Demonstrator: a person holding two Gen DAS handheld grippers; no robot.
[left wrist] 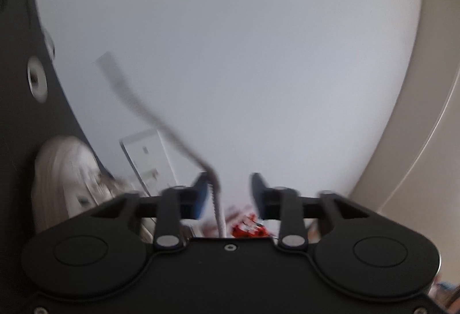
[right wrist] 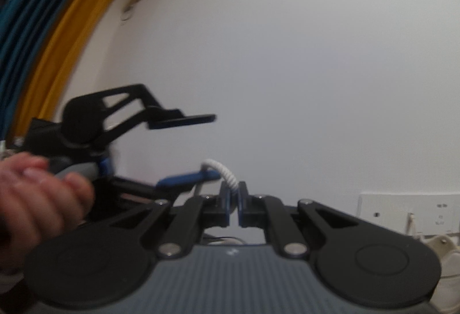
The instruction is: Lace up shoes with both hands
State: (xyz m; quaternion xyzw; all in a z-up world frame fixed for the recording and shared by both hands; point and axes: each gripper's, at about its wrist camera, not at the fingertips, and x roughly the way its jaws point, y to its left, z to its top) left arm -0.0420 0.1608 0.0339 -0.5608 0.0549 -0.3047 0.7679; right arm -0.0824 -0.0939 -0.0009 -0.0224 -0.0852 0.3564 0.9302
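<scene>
Up high, right gripper (right wrist: 234,199) clenched on white lace (right wrist: 227,173), left gripper (left wrist: 228,193) spread wide, lace (left wrist: 161,124) draped across it, white shoe (left wrist: 66,178) blurred.

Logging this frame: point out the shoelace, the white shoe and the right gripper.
shoelace (right wrist: 230,174): right wrist view, coiled white section above the pads.
white shoe (left wrist: 61,173): left wrist view, blurred upper.
right gripper (right wrist: 234,191): right wrist view, between the fingertips.
</scene>
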